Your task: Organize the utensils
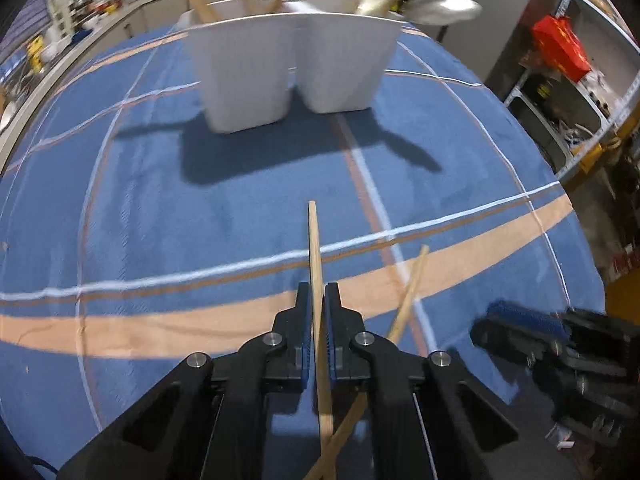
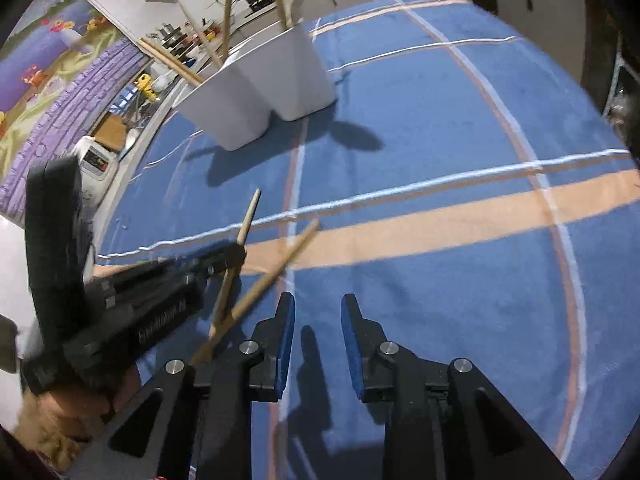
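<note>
Blue striped tablecloth (image 1: 160,200) is covering the table, kitchen counters behind. Two white holders (image 1: 288,68) with utensils are standing at the far side. One wooden chopstick (image 1: 316,260) is being clamped by the left gripper (image 1: 318,300); a second chopstick (image 1: 412,288) is crossing beneath it. Right gripper (image 2: 318,312) is parted, nothing between.

Left tongs (image 1: 318,300), low centre of the left wrist view, point steeply down, pads clamped on a thin wooden stick (image 1: 316,264). Right tongs (image 2: 318,312), low centre of their view, stand parted, nothing between the pads.
</note>
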Demonstrator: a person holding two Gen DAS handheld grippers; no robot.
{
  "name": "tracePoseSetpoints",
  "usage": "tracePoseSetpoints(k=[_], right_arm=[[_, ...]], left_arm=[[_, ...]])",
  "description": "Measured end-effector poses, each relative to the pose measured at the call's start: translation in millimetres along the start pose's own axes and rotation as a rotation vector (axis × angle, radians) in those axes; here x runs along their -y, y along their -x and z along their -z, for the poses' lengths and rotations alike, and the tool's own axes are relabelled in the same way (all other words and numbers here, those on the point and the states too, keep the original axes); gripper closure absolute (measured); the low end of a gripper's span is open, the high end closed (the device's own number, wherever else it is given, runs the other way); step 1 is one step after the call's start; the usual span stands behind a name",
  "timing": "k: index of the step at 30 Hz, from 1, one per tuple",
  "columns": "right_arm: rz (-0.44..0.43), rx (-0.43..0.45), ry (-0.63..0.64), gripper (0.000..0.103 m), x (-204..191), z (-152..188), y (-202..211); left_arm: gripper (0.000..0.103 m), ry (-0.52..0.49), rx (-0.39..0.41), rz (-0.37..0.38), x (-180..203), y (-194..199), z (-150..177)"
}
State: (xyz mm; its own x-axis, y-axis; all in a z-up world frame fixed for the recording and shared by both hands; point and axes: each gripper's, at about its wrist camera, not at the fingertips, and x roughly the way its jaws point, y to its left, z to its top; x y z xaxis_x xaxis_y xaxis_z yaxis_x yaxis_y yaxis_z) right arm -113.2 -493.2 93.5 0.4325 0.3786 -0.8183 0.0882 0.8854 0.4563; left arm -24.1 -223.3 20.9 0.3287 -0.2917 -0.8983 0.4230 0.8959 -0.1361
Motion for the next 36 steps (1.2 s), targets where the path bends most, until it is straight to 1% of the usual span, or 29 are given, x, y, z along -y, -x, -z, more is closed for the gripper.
tracePoseSetpoints(k=[3, 5, 6, 8, 9, 10, 11, 12, 14, 15, 16, 17, 19, 21, 22, 25, 29, 31, 36], right_arm=[[0.01, -0.048, 0.025, 0.077, -21, -11, -21], [0.039, -0.086, 0.042, 0.077, -34, -13, -35], [0.059, -0.078, 0.064, 0.077, -44, -14, -38], [0.085, -0.091, 0.109, 0.077, -60, -14, -46], [0.113, -0.091, 0.139, 0.077, -67, -13, -50], [0.139, -0.089, 0.177, 0.085, -74, -12, -53], [0.17, -0.091, 0.24, 0.089, -84, -9, -57], [0.197, -0.094, 0.291, 0.089, -89, -9, -59], [0.225, -0.106, 0.381, 0.089, -95, -10, -64], [0.251, -0.119, 0.456, 0.091, -99, -9, -66], [0.264, -0.128, 0.497, 0.093, -100, -9, -69], [0.304, -0.141, 0.579, 0.094, -103, -8, -71], [0.385, -0.147, 0.695, 0.094, -103, -6, -72], [0.448, -0.152, 0.771, 0.094, -96, -3, -68], [0.45, -0.155, 0.765, 0.094, -89, -2, -65], [0.374, -0.176, 0.636, 0.093, -65, -4, -49], [0.316, -0.185, 0.516, 0.093, -40, 3, -35], [0.309, -0.193, 0.482, 0.093, -34, 4, -31], [0.33, -0.234, 0.392, 0.093, -26, 6, -23]], left_arm=[[0.097, 0.099, -0.007, 0.057, -23, 8, 9], [0.097, 0.18, -0.005, 0.102, -41, 12, 15], [0.097, 0.204, -0.002, 0.109, -46, 14, 18], [0.097, 0.232, 0.007, 0.119, -51, 18, 25], [0.097, 0.241, 0.013, 0.119, -52, 20, 29], [0.097, 0.249, 0.023, 0.113, -53, 22, 32], [0.097, 0.25, 0.028, 0.109, -51, 23, 35], [0.097, 0.25, 0.033, 0.103, -51, 23, 37], [0.097, 0.251, 0.039, 0.097, -52, 25, 41], [0.097, 0.253, 0.039, 0.095, -53, 26, 43], [0.097, 0.258, 0.039, 0.094, -52, 25, 45], [0.097, 0.262, 0.04, 0.093, -53, 26, 47], [0.097, 0.266, 0.046, 0.092, -55, 28, 50], [0.097, 0.265, 0.047, 0.092, -54, 28, 52], [0.097, 0.263, 0.045, 0.091, -54, 29, 53], [0.097, 0.265, 0.035, 0.087, -53, 26, 50], [0.097, 0.252, 0.0, 0.071, -51, 22, 44], [0.097, 0.22, -0.024, 0.047, -47, 20, 39], [0.095, 0.136, -0.072, -0.017, -34, 14, 25]])
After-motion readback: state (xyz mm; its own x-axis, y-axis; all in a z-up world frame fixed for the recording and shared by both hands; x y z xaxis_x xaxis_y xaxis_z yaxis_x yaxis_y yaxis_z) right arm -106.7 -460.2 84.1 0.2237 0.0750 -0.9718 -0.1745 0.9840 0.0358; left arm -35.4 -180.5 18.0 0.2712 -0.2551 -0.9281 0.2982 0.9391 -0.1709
